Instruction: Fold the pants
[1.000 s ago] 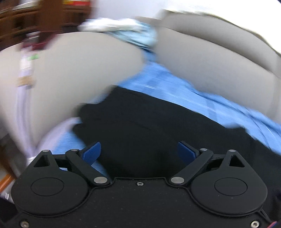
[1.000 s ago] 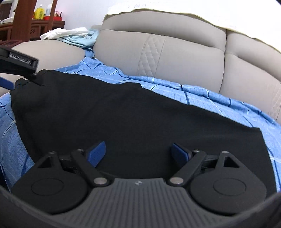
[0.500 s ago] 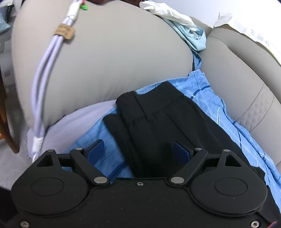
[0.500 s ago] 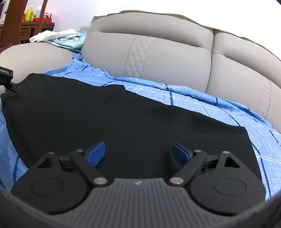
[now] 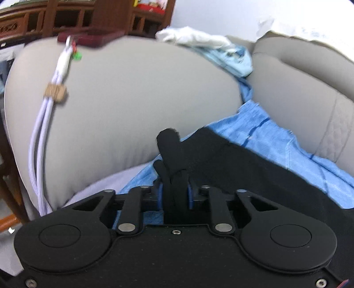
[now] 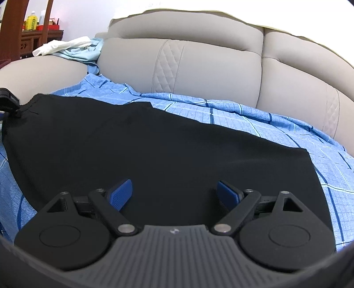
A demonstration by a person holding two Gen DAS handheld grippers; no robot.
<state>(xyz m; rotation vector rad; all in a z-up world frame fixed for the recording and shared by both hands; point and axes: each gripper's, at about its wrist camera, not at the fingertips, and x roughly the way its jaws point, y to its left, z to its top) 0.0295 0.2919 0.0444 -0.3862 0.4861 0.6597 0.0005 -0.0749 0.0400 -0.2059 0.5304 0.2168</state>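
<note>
Black pants [image 6: 154, 144] lie flat across a blue checked sheet [image 6: 254, 119] on a sofa seat. In the left wrist view my left gripper [image 5: 174, 192] is closing its jaws on a bunched corner of the pants [image 5: 243, 172] at the waistband end, next to the armrest; black fabric sticks up between the blue pads. That same gripper [image 6: 8, 102] shows at the far left edge of the right wrist view. My right gripper [image 6: 174, 192] hovers open just over the pants near their leg end, with the cloth under its blue pads [image 6: 120, 195], not pinched.
The grey sofa armrest [image 5: 132, 99] rises right behind the left gripper, with a pale cable [image 5: 44, 137] hanging over it. White and light blue clothes [image 6: 73, 48] lie on top of the armrest. Sofa backrest cushions [image 6: 210, 66] stand behind the sheet. Dark wooden furniture [image 5: 55, 20] stands beyond.
The left gripper moved in on the waistband corner and its jaws went from wide apart to pinching the black fabric. The right gripper stayed open over the pants, barely moving.
</note>
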